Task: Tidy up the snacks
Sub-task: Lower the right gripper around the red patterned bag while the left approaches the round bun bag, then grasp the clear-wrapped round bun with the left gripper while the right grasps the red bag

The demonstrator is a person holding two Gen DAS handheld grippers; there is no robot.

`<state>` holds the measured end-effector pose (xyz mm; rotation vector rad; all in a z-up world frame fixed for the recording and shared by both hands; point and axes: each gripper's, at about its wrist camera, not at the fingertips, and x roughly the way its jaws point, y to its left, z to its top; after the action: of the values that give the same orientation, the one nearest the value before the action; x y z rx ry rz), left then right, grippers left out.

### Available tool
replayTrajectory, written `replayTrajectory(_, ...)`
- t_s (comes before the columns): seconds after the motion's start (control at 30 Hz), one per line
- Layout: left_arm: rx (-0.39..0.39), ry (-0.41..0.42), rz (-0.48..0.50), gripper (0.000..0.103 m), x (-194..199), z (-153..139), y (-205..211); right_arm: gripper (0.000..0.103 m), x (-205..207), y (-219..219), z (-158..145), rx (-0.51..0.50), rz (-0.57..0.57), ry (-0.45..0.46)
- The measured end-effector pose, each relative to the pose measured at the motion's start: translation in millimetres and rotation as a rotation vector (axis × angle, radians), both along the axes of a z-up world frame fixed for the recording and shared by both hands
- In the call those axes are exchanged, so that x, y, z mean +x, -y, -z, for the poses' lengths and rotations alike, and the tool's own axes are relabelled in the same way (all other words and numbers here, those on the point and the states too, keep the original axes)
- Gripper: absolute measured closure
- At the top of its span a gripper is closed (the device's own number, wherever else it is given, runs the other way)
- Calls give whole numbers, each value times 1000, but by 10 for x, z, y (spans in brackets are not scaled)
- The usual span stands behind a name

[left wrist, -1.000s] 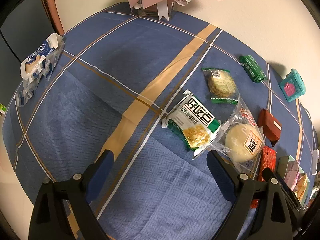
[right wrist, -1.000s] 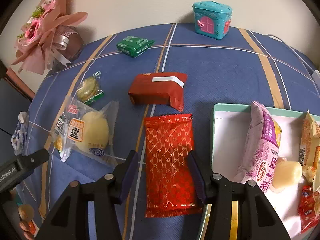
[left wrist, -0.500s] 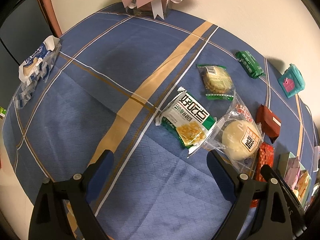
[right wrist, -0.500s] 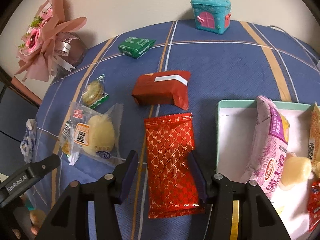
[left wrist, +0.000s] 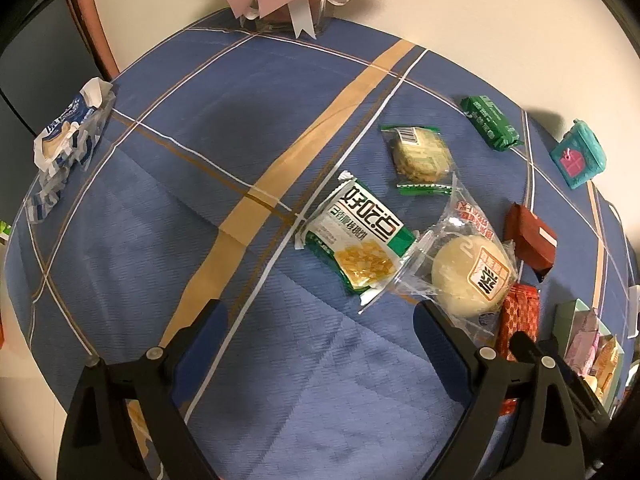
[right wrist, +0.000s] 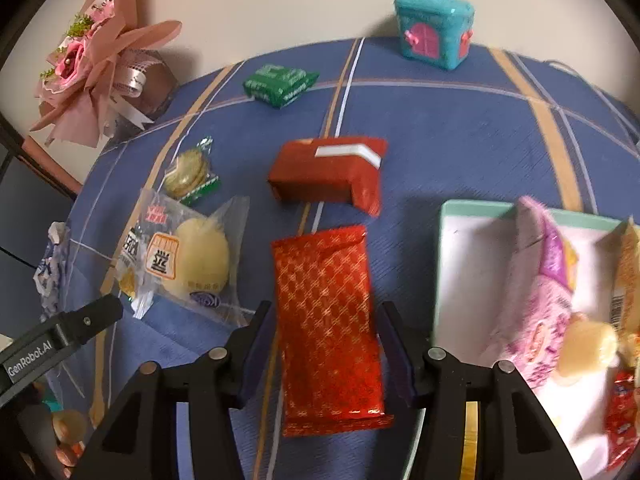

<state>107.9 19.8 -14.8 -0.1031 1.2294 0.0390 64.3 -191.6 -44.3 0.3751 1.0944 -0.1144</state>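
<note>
Straddling the patterned red foil snack packet, the right claw has a finger on each long side of it, and I cannot tell whether the pads actually press the wrapper. The packet lies flat on the blue plaid-clothed bench, just left of the mint-rimmed white tray, which already carries a pink snack bag and other wrapped pieces. Beyond the packet sits a dark red foil-wrapped block with a white stripe, with a green foil packet farther back and a teal toy box with a pink door by the wall.

Over on the other side, the left claw hangs spread wide above bare cloth, gripping nothing. Just ahead of its right finger lies a clear-wrapped pale round bun, overlapping a white-and-green snack pouch. A clear-and-green-wrapped round biscuit rests just behind them. A torn blue-and-white wrapper sits well apart at the bench's left edge, and a pink paper bouquet stands in the far corner.
</note>
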Motion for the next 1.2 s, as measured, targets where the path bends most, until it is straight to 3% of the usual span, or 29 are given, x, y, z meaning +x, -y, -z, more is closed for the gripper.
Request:
replayTrajectory(0.47,-27,30,4,9,-8,-77,125,45,14,-206,48,-94,-83,-31)
replayTrajectory(0.67,-61,38,34,9,31,-98,312,38,22,-299,61,-130,-119,-36)
replayTrajectory(0.77,-80,37,44,9,65,-97,386,37,23,-294,63,-127,-118,-34)
replayTrajectory(0.87,-92,41,49,9,91,-98,428,30,35,-301,76,-127,-127,-28)
replayTrajectory(1.2,-112,34,67,9,198,-26,608,30,75,-215,72,-136,-95,-15)
